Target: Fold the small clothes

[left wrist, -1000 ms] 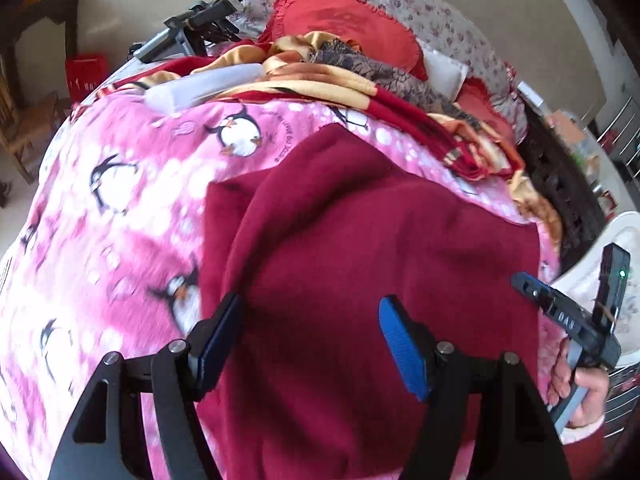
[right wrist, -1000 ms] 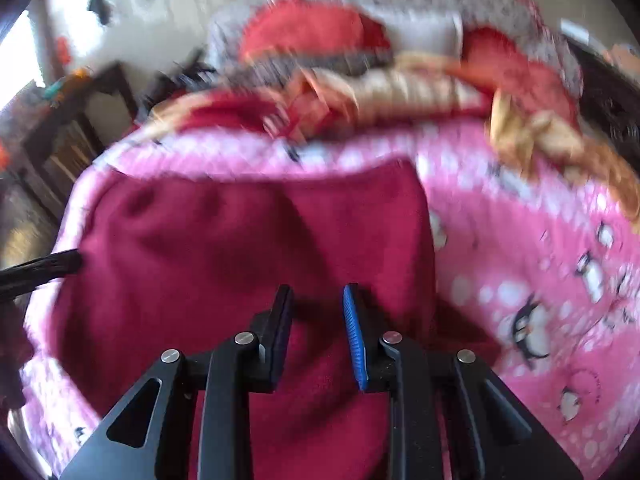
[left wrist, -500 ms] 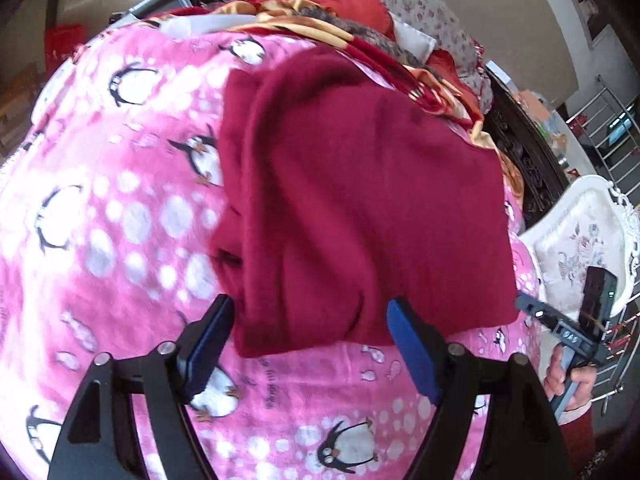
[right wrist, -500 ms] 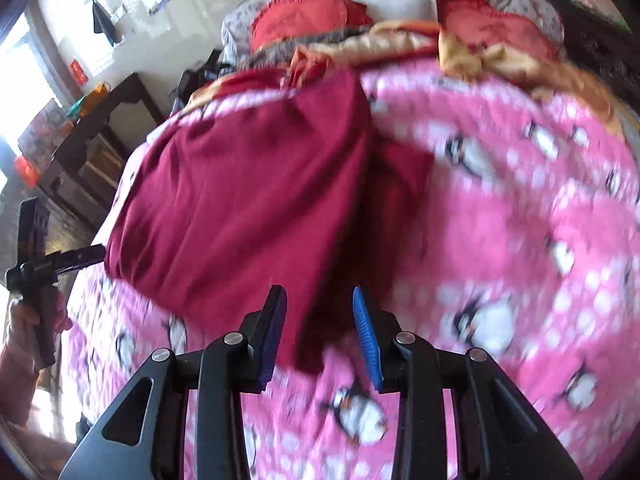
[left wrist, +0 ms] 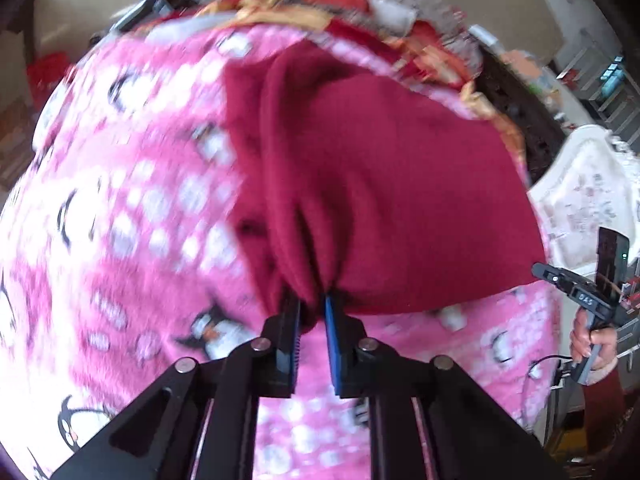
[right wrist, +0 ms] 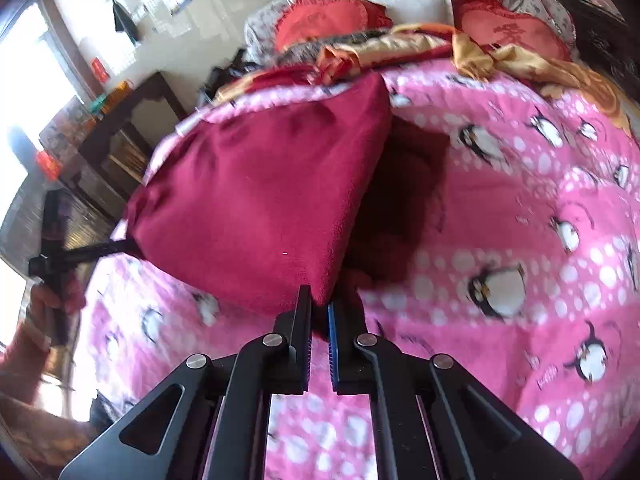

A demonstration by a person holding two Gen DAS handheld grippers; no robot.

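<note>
The dark red garment [left wrist: 384, 184] lies on a bed covered w/ a pink penguin-print blanket [left wrist: 132, 208], and both grippers have it by the near edge. In the left wrist view the left gripper [left wrist: 312, 304] is closed on a bunched part of the hem: the cloth is gathered into tight pleats between the black pad and the blue pad, and the rest of the garment spreads away toward the far side of the bed. At the right edge of this view the person's right hand [left wrist: 592, 344] holds the handle of the other tool. In the right wrist view the right gripper [right wrist: 319, 306] is pinched shut on a corner of the same garment [right wrist: 264, 208], w/ the fabric pulled up like a taut sheet toward the far left, where the left gripper's tip [right wrist: 96, 250] meets its other corner (the left hand [right wrist: 52, 300] shows below it, blurred). Under the lifted layer a darker fold rests on the blanket [right wrist: 520, 208]. Behind the garment is a heap of red and gold bedding [right wrist: 420, 46] and red cushions [right wrist: 324, 20].
</note>
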